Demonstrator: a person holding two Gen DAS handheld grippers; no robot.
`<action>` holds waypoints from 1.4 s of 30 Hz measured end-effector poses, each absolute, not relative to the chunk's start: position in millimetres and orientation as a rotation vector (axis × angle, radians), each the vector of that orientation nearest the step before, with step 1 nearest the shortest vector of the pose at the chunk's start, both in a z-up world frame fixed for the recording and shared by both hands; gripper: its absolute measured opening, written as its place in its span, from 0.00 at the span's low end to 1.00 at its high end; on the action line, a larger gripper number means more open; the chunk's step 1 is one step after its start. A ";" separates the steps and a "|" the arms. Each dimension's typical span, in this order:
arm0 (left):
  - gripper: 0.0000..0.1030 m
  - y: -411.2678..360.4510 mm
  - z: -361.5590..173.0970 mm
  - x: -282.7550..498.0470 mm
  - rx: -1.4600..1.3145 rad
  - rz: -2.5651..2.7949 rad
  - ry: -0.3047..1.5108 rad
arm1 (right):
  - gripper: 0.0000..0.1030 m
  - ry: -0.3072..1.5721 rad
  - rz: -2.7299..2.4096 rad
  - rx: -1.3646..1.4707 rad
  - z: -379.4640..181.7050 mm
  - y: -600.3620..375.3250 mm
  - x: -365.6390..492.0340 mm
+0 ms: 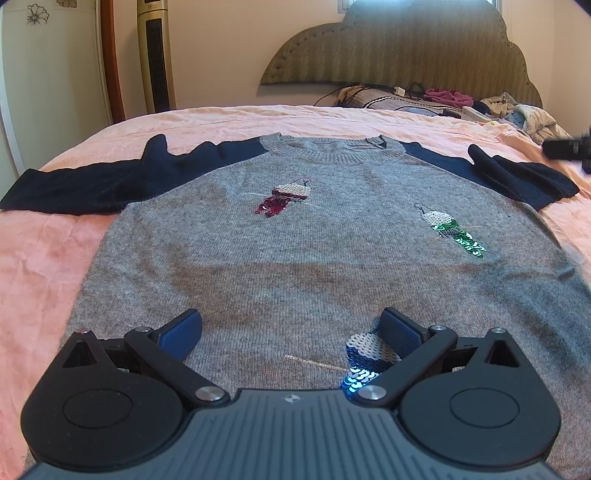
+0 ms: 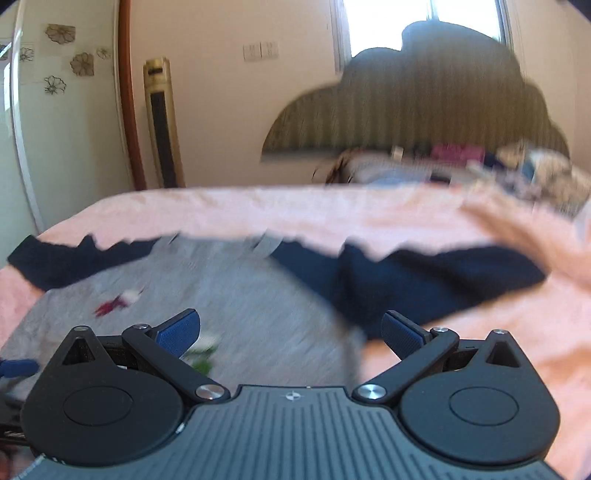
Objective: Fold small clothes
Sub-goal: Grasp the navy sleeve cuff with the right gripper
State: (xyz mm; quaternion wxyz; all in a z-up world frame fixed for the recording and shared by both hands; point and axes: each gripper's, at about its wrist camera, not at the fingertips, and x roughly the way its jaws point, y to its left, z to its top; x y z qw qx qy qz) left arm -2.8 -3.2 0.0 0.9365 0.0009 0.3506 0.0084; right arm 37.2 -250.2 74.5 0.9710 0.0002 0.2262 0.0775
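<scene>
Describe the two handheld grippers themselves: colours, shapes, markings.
The left gripper and the right gripper look identical: black linkage arms with silver pivot screws, round black housings on each side, a grey ribbed body bearing a small emblem, and blue textured pads on the fingers. No cables or sleeves show.

Both grippers spread wide — left gripper (image 1: pixel 291 328) and right gripper (image 2: pixel 291 328) level, fingers (image 1: pixel 400 332) holding nothing.

My left view sharp, evenly daylit; soft shadow band across grey sweater (image 1: pixel 295 258). My right view smeared by motion blur. Window (image 2: pixel 424 26) blown out white behind headboard (image 2: pixel 406 110). Fisheye bends edges, dark vignette in corners.
</scene>
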 end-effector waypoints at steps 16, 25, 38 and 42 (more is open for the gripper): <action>1.00 -1.9 0.1 -1.8 -0.003 0.012 0.717 | 0.83 0.502 -0.222 1.021 -23.4 -531.3 163.0; 1.00 -1.3 0.4 -0.9 -0.009 0.010 0.717 | 0.14 0.516 -0.218 0.918 -34.8 -520.7 191.7; 1.00 0.8 0.4 -1.6 -0.020 0.006 0.714 | 0.14 0.450 0.436 0.661 66.8 -280.0 137.7; 1.00 0.8 0.4 -1.6 -0.019 0.006 0.714 | 0.18 0.625 0.486 0.582 32.6 -193.8 147.7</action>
